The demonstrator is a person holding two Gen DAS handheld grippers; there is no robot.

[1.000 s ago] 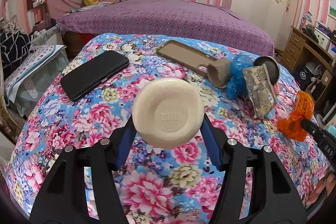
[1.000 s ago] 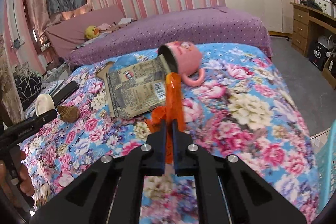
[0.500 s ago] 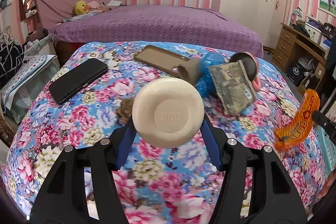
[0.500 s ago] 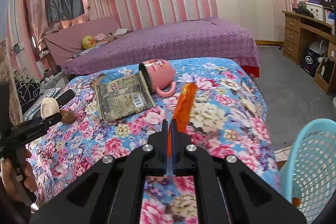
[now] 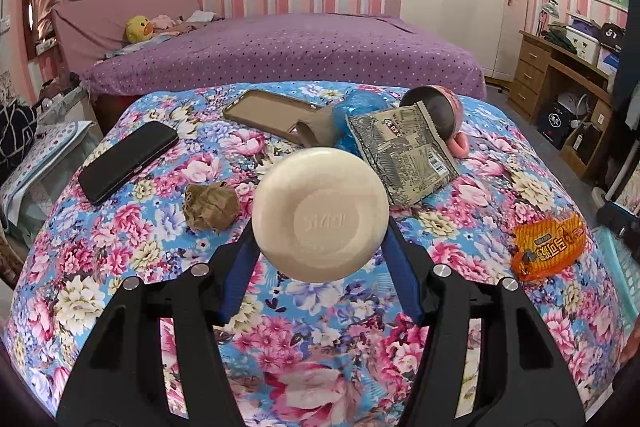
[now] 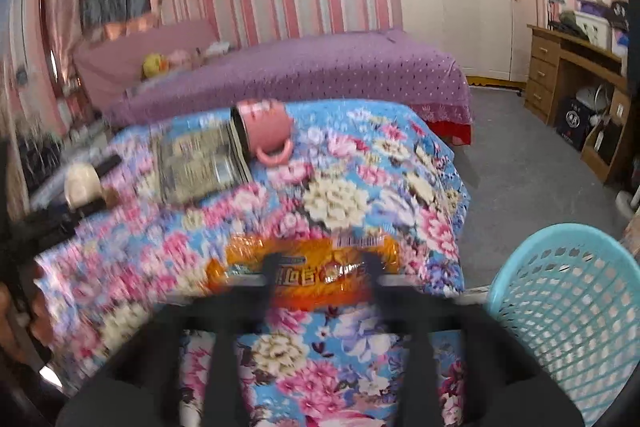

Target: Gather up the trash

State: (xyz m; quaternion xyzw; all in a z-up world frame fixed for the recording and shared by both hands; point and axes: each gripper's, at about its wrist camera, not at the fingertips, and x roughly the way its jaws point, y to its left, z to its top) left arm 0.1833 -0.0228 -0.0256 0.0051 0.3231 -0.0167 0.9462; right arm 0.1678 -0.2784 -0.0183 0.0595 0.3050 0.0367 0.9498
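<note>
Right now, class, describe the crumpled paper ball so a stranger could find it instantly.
Start at the floral cloth. The paper ball lies on it, between the flat black phone and the cream disc held in the left gripper. It alone is a crumpled, wrinkled brown lump.

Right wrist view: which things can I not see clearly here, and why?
- Right gripper: motion blur; open or shut on the orange wrapper is unclear.
- Wrapper print: smeared, unreadable.
- Blue basket: cut by the frame edge; contents hidden.
- Grey packet: label blurred.
</note>
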